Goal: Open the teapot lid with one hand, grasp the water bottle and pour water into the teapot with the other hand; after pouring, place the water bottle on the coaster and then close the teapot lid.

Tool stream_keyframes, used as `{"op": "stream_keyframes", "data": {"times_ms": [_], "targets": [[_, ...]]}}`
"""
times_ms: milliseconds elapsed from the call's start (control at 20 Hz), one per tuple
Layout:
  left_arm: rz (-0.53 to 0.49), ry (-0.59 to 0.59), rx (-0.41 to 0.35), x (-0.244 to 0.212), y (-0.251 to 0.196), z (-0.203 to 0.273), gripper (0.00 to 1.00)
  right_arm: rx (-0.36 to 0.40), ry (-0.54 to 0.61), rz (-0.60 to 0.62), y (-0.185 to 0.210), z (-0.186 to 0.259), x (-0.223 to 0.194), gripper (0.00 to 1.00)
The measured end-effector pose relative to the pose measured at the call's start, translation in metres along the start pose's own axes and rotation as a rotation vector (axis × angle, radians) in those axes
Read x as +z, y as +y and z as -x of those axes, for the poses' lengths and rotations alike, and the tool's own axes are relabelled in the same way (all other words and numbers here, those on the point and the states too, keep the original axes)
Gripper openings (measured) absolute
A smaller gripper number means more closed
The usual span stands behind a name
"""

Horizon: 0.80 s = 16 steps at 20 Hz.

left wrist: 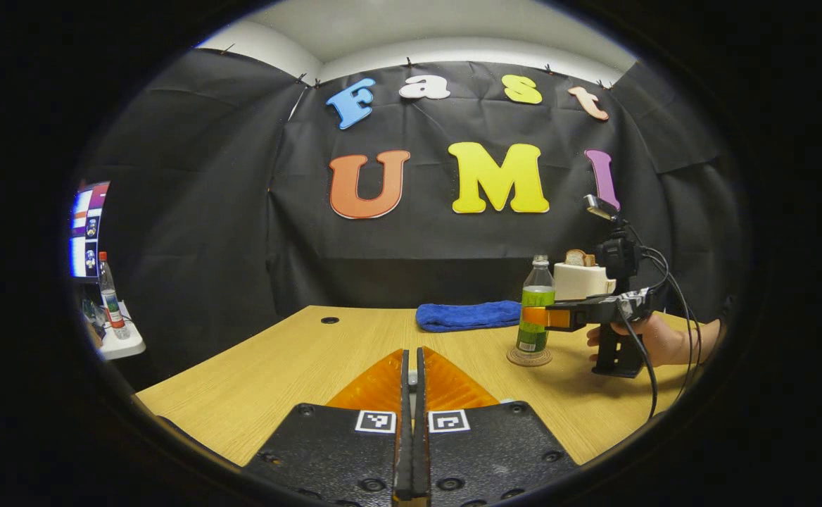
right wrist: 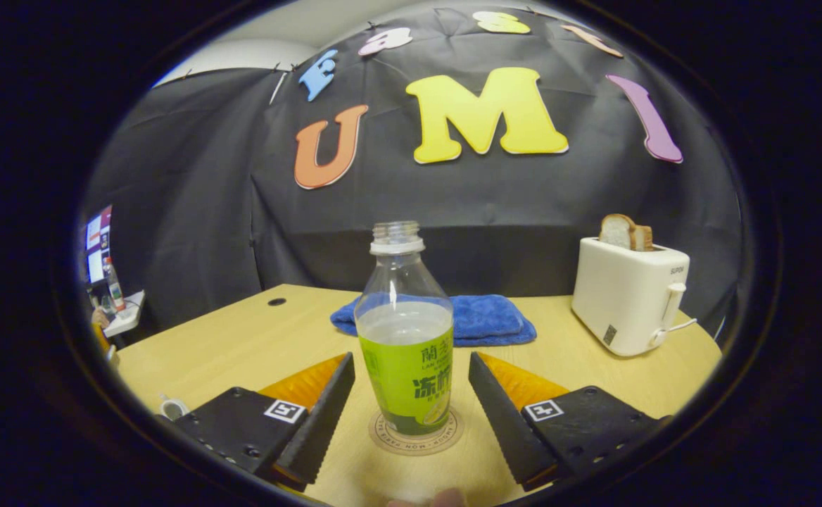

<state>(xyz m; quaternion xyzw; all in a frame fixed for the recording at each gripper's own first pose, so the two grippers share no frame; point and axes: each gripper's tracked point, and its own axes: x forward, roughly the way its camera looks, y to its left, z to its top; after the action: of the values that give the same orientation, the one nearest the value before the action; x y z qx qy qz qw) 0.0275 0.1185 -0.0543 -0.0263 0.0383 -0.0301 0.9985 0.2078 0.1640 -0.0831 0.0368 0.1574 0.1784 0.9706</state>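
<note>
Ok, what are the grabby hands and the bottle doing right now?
Left gripper shut, empty. Right gripper open, fingers either side of the water bottle, not touching. Bottle upright on the coaster, cap off. Nothing in the way.

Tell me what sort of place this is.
Most likely a staged recording booth, not a real kitchen. Black cloth is pinned up as walls around a single wooden table. On it sit kitchen props: a toaster holding bread, a folded blue towel, and a water bottle on a coaster.

Bottle upright on coaster btwn right tool fingers; towel behind, toaster right.
</note>
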Motion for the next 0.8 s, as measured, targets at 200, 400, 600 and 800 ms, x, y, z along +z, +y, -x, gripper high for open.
{"op": "stream_keyframes", "data": {"times_ms": [200,400,600,800], "targets": [[0.036,0.013,-0.044,-0.008,-0.021,-0.012,0.03,-0.016,-0.042,-0.001,-0.015,0.053,0.011,0.96],[0.031,0.034,-0.07,-0.02,-0.038,-0.028,0.03,-0.045,-0.08,0.041,-0.032,0.105,0.007,0.96],[0.02,0.052,-0.085,-0.029,-0.052,-0.038,0.03,-0.075,-0.113,0.093,-0.045,0.137,0.0,0.96],[0.005,0.072,-0.062,-0.037,-0.05,-0.045,0.03,-0.082,-0.129,0.141,-0.049,0.152,-0.004,0.96]]}}
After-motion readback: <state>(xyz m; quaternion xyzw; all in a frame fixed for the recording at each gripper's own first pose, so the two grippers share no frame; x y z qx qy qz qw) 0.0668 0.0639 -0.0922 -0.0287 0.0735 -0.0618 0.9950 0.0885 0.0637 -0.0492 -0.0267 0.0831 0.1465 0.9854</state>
